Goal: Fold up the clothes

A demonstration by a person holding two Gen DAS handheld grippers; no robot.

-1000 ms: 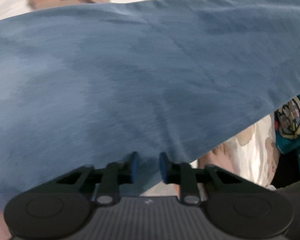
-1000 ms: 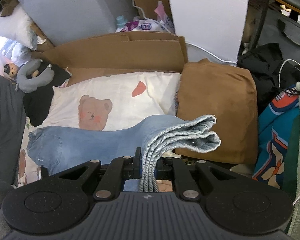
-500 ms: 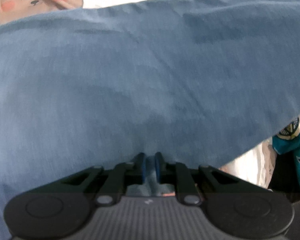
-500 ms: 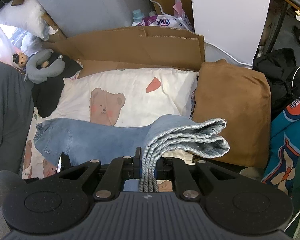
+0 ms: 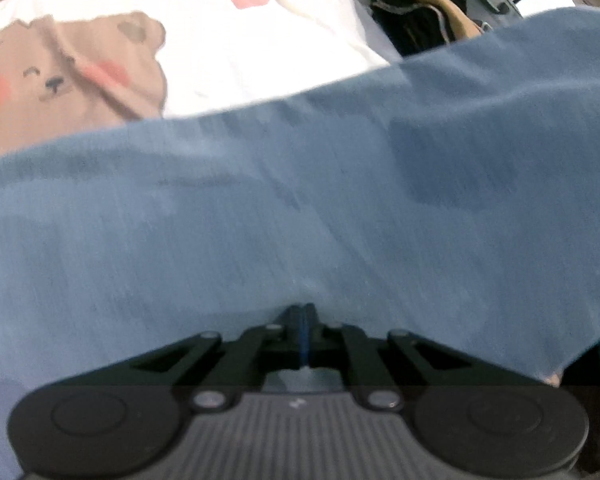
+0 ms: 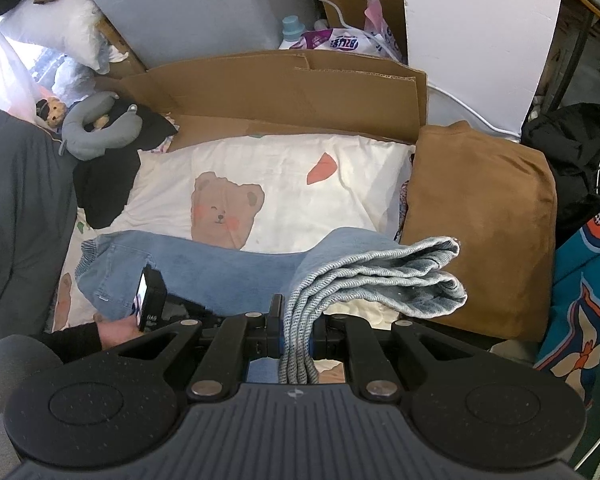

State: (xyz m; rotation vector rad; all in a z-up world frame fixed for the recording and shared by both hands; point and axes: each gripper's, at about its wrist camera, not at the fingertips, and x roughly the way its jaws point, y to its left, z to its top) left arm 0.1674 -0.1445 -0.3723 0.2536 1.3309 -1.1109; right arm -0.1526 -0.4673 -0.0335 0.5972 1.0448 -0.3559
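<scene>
Right wrist view: our right gripper (image 6: 296,342) clamps the bunched hem layers of the jeans (image 6: 228,270); the denim runs left over the bear-print sheet (image 6: 284,184), brown folded garment (image 6: 480,232) just right of it; left wrist view: our left gripper (image 5: 302,330) is closed, pads together at the denim's near edge, fabric between them unclear; cardboard (image 6: 284,92) behind.

The pair of light blue denim jeans (image 6: 228,268) lies across the near edge of the white bear-print pillow (image 6: 284,184). Right of that pillow sits the folded brown fabric bundle (image 6: 484,232); behind it stands the flattened brown cardboard box (image 6: 292,92), and left of it the grey neck pillow (image 6: 96,132).
</scene>
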